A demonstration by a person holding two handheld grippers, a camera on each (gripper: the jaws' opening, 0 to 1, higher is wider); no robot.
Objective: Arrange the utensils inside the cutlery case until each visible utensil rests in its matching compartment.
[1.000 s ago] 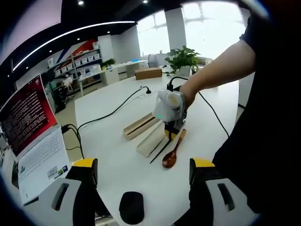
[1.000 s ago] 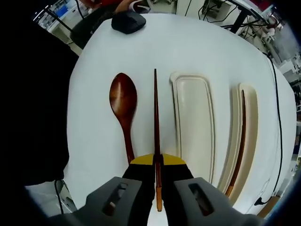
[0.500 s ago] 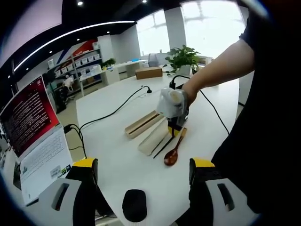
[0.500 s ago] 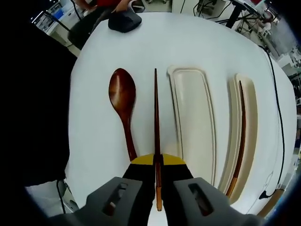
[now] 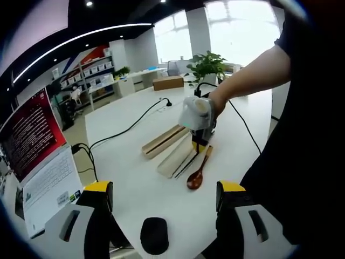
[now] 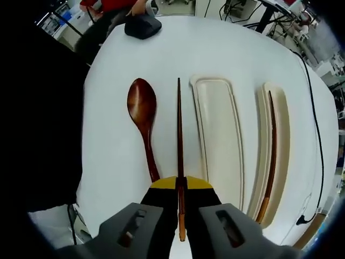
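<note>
Chopstick placement is, by my reading, the step in hand; going left to right in the right gripper view, a wooden spoon (image 6: 143,116) lies on the white tabletop (image 6: 226,51), then the held chopstick (image 6: 179,135), then the wide empty compartment (image 6: 218,140) of the cutlery case, then the narrow compartment (image 6: 280,156) where a second chopstick (image 6: 271,145) already rests; to do it well, carry the stick sideways over the wide tray, keep it parallel to its mate, and lower it level into the narrow slot before letting go. Right gripper (image 6: 180,186) is clamped on the chopstick near its butt end, jaws pressed together around it; left gripper (image 5: 161,197) hangs back with jaws wide apart, holding nothing, a computer mouse (image 5: 154,235) between them.
</note>
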